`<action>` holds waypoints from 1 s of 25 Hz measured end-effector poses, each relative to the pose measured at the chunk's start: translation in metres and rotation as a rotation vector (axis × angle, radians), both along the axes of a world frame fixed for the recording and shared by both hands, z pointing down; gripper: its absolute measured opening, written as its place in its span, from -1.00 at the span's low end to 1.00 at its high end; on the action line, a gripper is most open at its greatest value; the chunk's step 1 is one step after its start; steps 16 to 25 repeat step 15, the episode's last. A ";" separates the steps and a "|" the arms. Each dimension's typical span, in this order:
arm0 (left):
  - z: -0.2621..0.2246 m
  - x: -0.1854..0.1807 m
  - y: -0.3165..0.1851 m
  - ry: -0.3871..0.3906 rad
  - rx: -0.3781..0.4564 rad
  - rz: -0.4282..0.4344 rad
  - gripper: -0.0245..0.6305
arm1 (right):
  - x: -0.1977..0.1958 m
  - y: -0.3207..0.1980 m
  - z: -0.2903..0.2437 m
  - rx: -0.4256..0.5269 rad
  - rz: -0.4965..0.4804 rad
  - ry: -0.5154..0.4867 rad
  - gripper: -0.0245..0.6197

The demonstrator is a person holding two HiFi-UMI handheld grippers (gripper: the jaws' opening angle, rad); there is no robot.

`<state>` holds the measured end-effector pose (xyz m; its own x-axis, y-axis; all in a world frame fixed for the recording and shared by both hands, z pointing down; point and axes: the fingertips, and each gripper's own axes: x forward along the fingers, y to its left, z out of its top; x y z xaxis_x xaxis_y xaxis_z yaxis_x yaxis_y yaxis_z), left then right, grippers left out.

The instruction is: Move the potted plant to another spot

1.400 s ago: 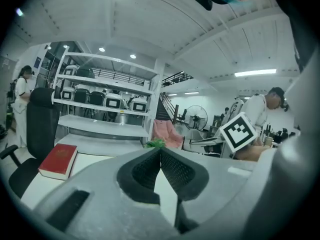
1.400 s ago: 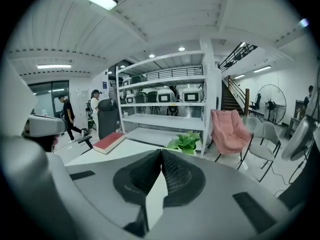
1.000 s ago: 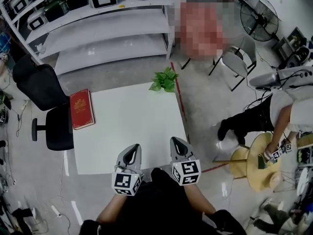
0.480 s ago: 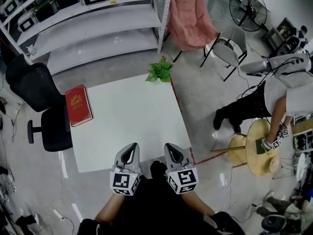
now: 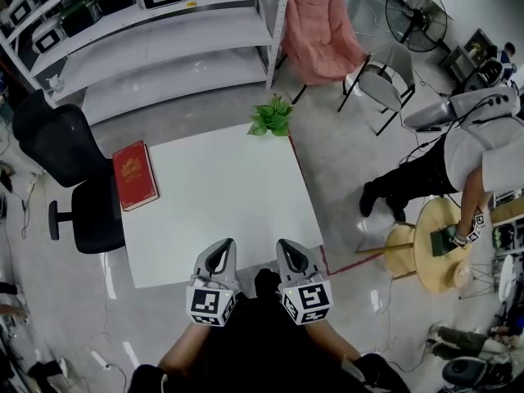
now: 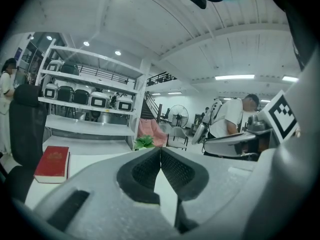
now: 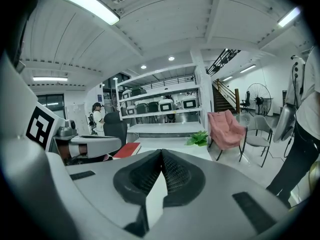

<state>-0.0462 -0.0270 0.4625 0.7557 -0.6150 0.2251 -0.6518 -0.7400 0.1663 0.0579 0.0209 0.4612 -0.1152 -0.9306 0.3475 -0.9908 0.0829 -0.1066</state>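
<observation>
Your plant (image 5: 273, 117) sits at the far right corner of the table (image 5: 213, 211), well apart from both tools. Your left hand-held gripper (image 5: 221, 250) and right hand-held gripper (image 5: 290, 249) hang side by side at the near edge, jaws pressed together on nothing. A book (image 5: 135, 174) lies by the left edge.

Table: white square top (image 5: 214, 213), and it stands on a grey floor (image 5: 344, 166).
Left edge: there's a red book (image 5: 135, 174) lying flat and closed, cover up, long side running along the table's rim.
Far right corner: the potted plant (image 5: 273, 118) sits here, green leaves spreading over the corner.
Spacing: book and plant are well apart.
</observation>
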 end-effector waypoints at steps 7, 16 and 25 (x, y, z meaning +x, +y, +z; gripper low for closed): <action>0.000 0.001 -0.002 0.003 -0.004 0.002 -0.87 | -0.002 -0.004 -0.004 0.014 -0.004 0.007 -0.89; -0.001 0.007 0.001 0.006 -0.005 0.015 -0.87 | 0.001 -0.004 -0.007 0.017 0.000 0.012 -0.89; -0.001 0.007 0.001 0.006 -0.005 0.015 -0.87 | 0.001 -0.004 -0.007 0.017 0.000 0.012 -0.89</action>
